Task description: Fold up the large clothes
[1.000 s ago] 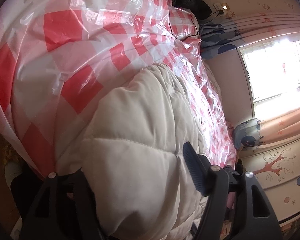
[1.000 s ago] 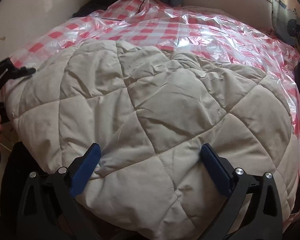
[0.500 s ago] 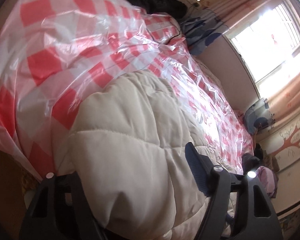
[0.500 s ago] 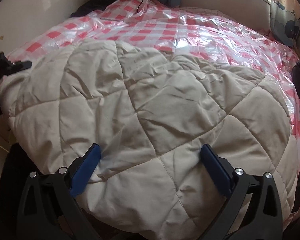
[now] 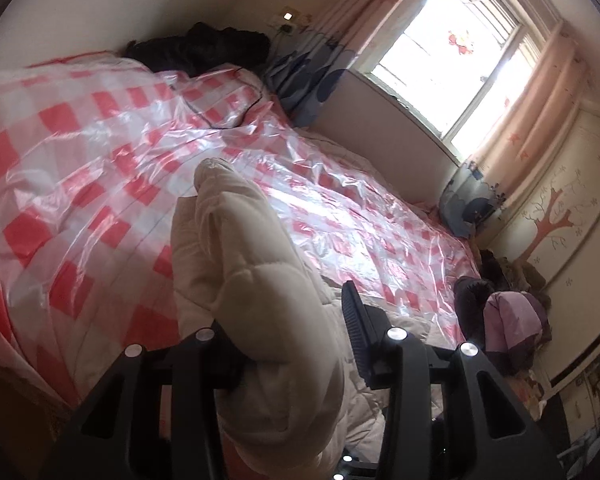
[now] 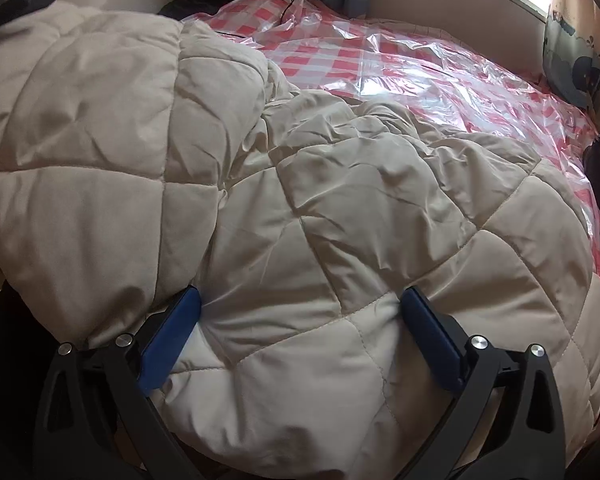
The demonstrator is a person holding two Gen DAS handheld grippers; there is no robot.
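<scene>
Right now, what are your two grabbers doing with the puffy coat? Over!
Left gripper closing on a raised fold of the beige quilted coat. Right gripper wide, pads against the near edge. Coat on the checked plastic sheet; nothing blocking.

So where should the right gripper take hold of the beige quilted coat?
On the near hem of the coat, coming in from the bed's near edge. The right gripper already straddles a puffy quilted panel there. The left side is lifted by the left gripper, whose jaws are closing on a bunched fold.
</scene>
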